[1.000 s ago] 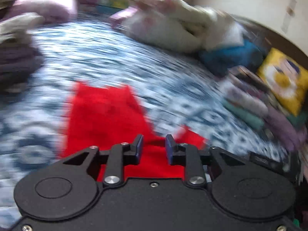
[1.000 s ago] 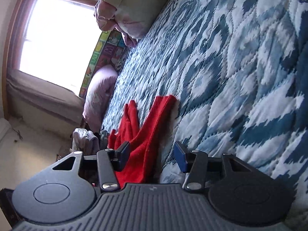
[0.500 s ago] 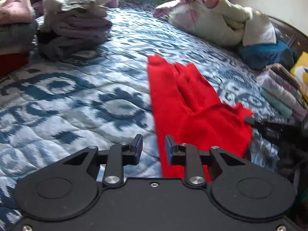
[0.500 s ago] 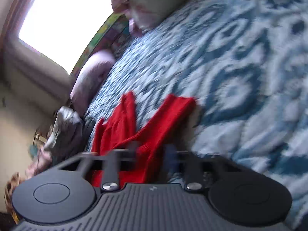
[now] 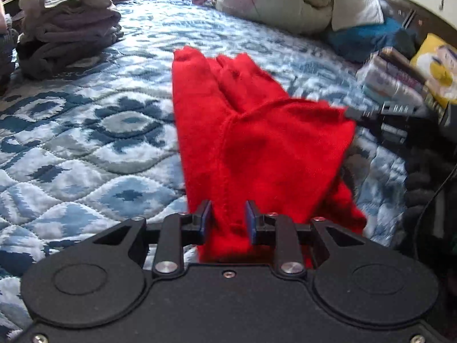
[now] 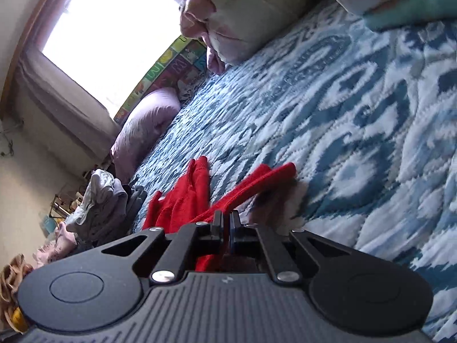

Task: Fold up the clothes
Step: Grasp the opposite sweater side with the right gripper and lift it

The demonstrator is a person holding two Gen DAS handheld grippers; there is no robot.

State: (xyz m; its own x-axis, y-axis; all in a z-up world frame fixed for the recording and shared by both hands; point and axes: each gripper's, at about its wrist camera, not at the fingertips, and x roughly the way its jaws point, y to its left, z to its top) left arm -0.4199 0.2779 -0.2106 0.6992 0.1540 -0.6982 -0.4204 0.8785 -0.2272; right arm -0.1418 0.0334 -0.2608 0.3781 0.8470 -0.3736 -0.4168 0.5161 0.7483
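A red knit garment (image 5: pixel 257 143) lies lengthwise on the blue-and-white quilt (image 5: pixel 85 143). My left gripper (image 5: pixel 228 223) hovers low over its near end. The blue pads stand a small gap apart, and red cloth shows in that gap without being pinched. My right gripper (image 6: pixel 227 223) is shut on the garment's right edge (image 6: pixel 251 188) and holds that corner raised off the quilt. In the left wrist view the right gripper (image 5: pixel 368 115) shows at the garment's right corner, blurred.
Folded clothes are stacked at the far left (image 5: pixel 68 28) and along the right edge (image 5: pixel 400 85). Pillows and bedding (image 5: pixel 285 3) lie at the head of the bed. A lilac pillow (image 6: pixel 145 131) sits under the window (image 6: pixel 114 34).
The right jaws closed on the garment's edge and lifted it. The left gripper swung over and came down to the garment's near end, its gap unchanged.
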